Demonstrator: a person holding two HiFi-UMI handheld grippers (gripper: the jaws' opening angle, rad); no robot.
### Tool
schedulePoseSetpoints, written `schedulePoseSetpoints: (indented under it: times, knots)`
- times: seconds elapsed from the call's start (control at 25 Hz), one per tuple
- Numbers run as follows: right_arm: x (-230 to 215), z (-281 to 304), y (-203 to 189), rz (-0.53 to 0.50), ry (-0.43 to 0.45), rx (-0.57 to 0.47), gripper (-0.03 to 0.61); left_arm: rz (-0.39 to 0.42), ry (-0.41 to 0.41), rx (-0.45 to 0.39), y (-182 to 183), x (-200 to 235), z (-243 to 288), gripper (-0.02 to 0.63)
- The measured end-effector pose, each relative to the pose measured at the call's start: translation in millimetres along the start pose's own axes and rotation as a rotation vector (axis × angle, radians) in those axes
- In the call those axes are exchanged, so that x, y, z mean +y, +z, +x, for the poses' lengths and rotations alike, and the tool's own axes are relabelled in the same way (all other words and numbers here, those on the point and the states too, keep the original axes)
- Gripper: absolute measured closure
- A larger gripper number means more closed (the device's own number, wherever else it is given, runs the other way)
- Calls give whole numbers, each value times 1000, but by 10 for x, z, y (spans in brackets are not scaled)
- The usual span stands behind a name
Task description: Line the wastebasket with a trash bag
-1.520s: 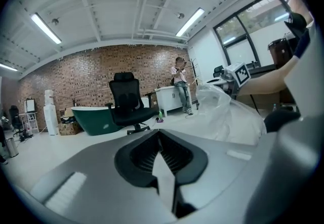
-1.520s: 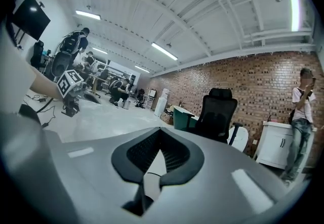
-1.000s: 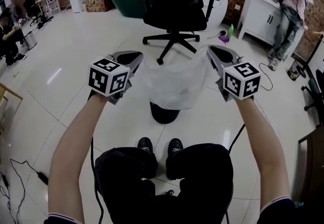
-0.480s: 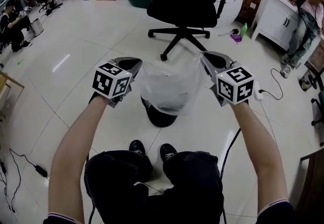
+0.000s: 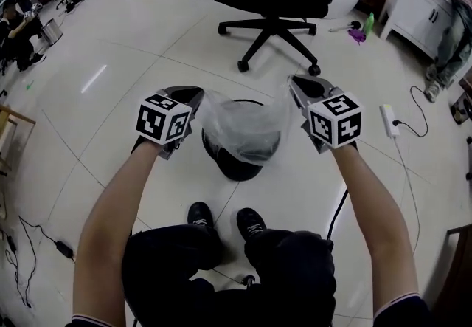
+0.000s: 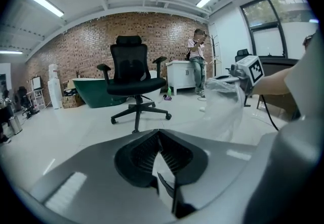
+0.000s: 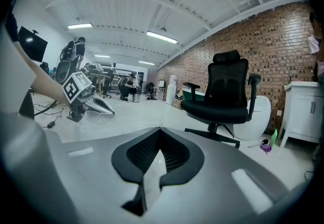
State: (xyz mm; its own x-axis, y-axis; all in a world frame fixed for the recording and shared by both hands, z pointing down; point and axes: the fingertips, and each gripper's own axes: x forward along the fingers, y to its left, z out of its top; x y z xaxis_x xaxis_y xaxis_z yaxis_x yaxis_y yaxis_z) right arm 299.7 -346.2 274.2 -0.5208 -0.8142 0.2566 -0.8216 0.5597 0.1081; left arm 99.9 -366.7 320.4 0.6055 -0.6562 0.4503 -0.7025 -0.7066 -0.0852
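A clear trash bag [image 5: 243,126] hangs spread between my two grippers, right over the round black wastebasket [image 5: 237,162] on the floor. My left gripper [image 5: 198,94] is shut on the bag's left rim, and my right gripper [image 5: 293,83] is shut on its right rim. The bag's bottom hangs in the basket's mouth. In the left gripper view the bag [image 6: 228,104] billows toward the right gripper [image 6: 234,72], with a strip of film pinched in my closed jaws. In the right gripper view the left gripper [image 7: 109,112] shows at the left, the film between my jaws.
A black office chair [image 5: 274,1] stands just beyond the basket. A power strip [image 5: 389,119] and cable lie on the floor at the right. A white cabinet [image 5: 424,12] and a person's legs [image 5: 448,38] are at far right. My shoes [image 5: 225,218] stand just behind the basket.
Both grippers have come down with the bag, from above the wastebasket to its rim level. The bag's bottom now hangs into the basket's mouth.
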Motion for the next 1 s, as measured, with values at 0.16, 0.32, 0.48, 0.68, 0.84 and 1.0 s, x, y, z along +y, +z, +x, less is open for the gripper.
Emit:
schedulePoseSetpoints:
  times: [0.16, 0.32, 0.48, 0.68, 0.84, 1.0]
  knots:
    - [-64, 214, -168, 8, 8, 27, 577, -20, 12, 37, -271, 103, 157, 601]
    - [-137, 412, -337, 19, 18, 53, 577, 8, 22, 89, -526, 191, 280, 601]
    - [-174, 603, -540, 34, 37, 78, 577, -1, 48, 121, -704, 346, 374, 601]
    - [-162, 770, -785, 55, 54, 106, 577, -18, 87, 158, -882, 504, 447, 601]
    - [-218, 835, -993, 83, 42, 129, 577, -30, 102, 183, -1034, 557, 522, 601]
    - [-391, 887, -1241, 119, 12, 163, 577, -38, 104, 184, -1141, 587, 647, 601]
